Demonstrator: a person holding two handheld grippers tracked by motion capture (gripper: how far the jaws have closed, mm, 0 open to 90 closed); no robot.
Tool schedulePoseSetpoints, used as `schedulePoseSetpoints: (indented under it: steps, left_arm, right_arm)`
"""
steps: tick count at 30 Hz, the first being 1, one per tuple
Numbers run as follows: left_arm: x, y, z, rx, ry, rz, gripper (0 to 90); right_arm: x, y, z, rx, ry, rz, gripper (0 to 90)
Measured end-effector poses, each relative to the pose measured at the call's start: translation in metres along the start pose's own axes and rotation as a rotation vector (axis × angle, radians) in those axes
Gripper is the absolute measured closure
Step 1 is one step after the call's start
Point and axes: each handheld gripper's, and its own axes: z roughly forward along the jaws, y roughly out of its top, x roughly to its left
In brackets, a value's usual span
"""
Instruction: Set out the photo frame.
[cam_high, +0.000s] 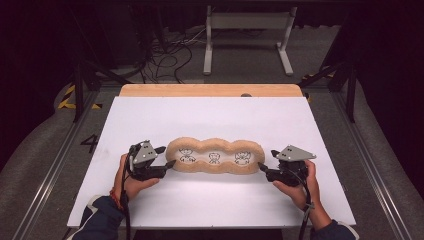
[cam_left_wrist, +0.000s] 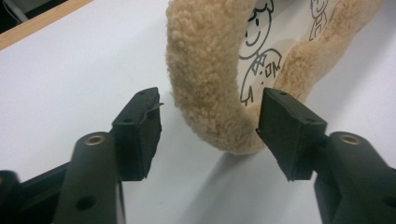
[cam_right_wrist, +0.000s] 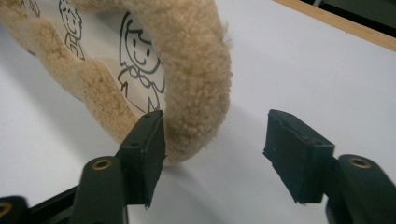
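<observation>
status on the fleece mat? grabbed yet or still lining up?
Done: both ends are lined up. The left hand-held gripper sits at one end of the fleece-edged mat, the right hand-held gripper at the other. In hand: in both gripper views the jaws stand open with the fluffy rim between them, not clamped. Left: closing on both ends, then whatever move follows; the mat lies flat on the white table.

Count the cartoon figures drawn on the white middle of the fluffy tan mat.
3, in a row on the fluffy tan mat: left cartoon figure near the left gripper, middle cartoon figure, right cartoon figure near the right gripper. None seem hidden.
</observation>
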Motion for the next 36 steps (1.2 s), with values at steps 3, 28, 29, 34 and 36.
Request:
schedulePoseSetpoints:
  steps: [3,28,29,34,36]
  left_arm:
    - [-0.002,-0.001,0.000,0.011,-0.001,0.008,35.0]
    - [-0.003,-0.011,-0.013,0.000,0.001,0.010,12.3]
    - [-0.003,-0.012,-0.014,-0.002,0.002,0.008,12.3]
    - [-0.004,-0.016,-0.021,-0.004,0.024,0.007,10.4]
    - [-0.004,-0.018,-0.023,0.000,0.030,0.012,10.4]
  right_arm:
    - [-0.001,-0.002,-0.001,0.013,-0.007,-0.005,29.5]
    - [-0.007,-0.016,-0.020,0.015,-0.052,0.001,14.1]
    - [-0.007,-0.016,-0.020,0.015,-0.052,0.001,14.1]
    - [-0.005,-0.022,-0.026,0.021,-0.075,-0.032,12.9]
    - [-0.006,-0.024,-0.027,0.023,-0.092,-0.037,12.9]
